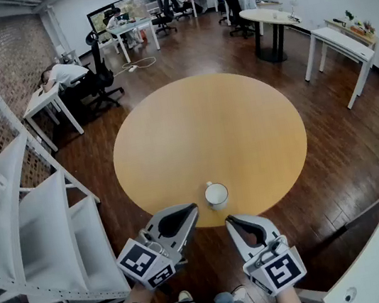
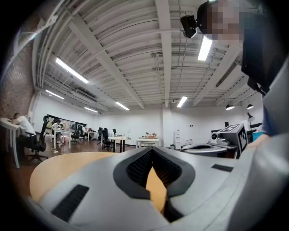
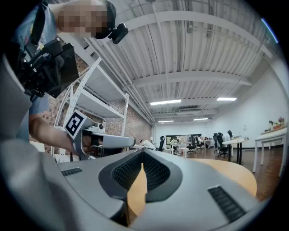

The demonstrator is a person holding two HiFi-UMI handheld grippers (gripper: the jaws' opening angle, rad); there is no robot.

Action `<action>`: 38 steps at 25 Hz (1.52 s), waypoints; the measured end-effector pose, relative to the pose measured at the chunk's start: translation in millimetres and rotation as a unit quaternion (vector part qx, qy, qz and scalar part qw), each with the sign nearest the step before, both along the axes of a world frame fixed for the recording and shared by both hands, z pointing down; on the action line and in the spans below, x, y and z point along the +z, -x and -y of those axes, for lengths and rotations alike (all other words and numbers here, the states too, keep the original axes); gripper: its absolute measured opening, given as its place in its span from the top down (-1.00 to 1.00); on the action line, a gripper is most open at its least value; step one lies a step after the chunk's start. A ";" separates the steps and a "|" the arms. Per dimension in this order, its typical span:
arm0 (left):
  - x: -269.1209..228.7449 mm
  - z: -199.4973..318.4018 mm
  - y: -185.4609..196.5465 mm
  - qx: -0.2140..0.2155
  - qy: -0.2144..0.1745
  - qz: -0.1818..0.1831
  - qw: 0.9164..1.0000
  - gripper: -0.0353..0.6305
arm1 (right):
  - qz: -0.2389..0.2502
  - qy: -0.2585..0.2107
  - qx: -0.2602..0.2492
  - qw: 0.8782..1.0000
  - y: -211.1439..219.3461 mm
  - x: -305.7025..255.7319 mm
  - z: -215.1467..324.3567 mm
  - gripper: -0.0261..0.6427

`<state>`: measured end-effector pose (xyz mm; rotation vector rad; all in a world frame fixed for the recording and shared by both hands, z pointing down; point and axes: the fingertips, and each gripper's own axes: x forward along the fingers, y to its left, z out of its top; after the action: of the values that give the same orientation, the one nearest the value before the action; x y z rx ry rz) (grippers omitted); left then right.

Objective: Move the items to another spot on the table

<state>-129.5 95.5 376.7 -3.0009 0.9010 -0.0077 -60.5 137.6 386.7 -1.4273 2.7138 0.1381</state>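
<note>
**Mug untouched, both grippers closed and empty**

The white mug stands upright on the round wooden table, close to its near edge. It is the only item on the top (no second item shows in any view). The left gripper hangs at the near rim, just left of the mug. The right gripper hangs just off the rim, below the mug and slightly to its right. Neither touches the mug. Each gripper's own view shows its two jaws brought together at the tips, with nothing between them and only tabletop visible beyond. By my judgement the move has not begun. Opening a gripper, taking the mug, carrying it and setting it down elsewhere on the table are all left to do.
</note>
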 end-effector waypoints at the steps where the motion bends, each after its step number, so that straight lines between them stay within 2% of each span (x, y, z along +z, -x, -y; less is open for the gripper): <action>1: 3.0 3.1 -3.2 -0.004 -0.001 0.003 1.000 0.86 | -0.003 0.011 -0.007 1.000 -2.3 9.9 3.6 0.80; 3: 9.1 8.7 -8.3 -0.015 -0.003 0.008 1.000 0.86 | -0.012 0.035 -0.022 0.999 -6.5 29.9 9.6 0.43; 6: 15.7 14.3 -10.5 -0.040 -0.003 0.014 0.999 0.86 | -0.025 0.065 -0.033 0.997 -13.4 57.7 18.2 0.41; 9: 24.1 16.9 -8.9 -0.060 0.010 0.019 0.998 0.86 | -0.023 0.067 -0.022 0.997 -23.7 79.3 33.5 0.12; 11: 32.2 17.4 -7.3 -0.068 0.020 0.025 0.997 0.86 | -0.026 0.089 -0.030 0.995 -24.8 98.5 40.6 0.11; 14: 37.4 20.0 -5.3 -0.074 0.029 0.023 0.997 0.86 | -0.030 0.116 -0.035 0.992 -23.6 124.7 53.8 -0.01; 19: 34.0 31.7 7.0 -0.073 0.022 0.023 0.997 0.86 | -0.030 0.139 -0.013 0.990 -11.6 153.9 81.3 -0.11; 22: 36.6 43.0 14.8 -0.064 0.024 0.026 0.997 0.86 | -0.021 0.138 0.007 0.990 -6.1 172.8 97.3 -0.22; 25: 37.4 56.3 15.9 -0.052 0.025 0.032 0.998 0.86 | -0.023 0.157 0.021 0.987 -4.7 192.9 111.2 -0.22; 30: 47.3 82.9 17.6 -0.036 0.035 0.038 0.998 0.86 | -0.027 0.171 0.051 0.984 -3.8 214.5 136.3 -0.35; 38: 56.7 112.9 12.0 -0.013 0.041 0.041 0.998 0.86 | -0.050 0.182 0.066 0.980 7.6 232.3 166.1 -0.37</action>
<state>-141.5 -17.4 433.4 -3.0370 0.9531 -0.1719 -68.1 -28.5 619.0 -1.7363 2.8300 -0.3064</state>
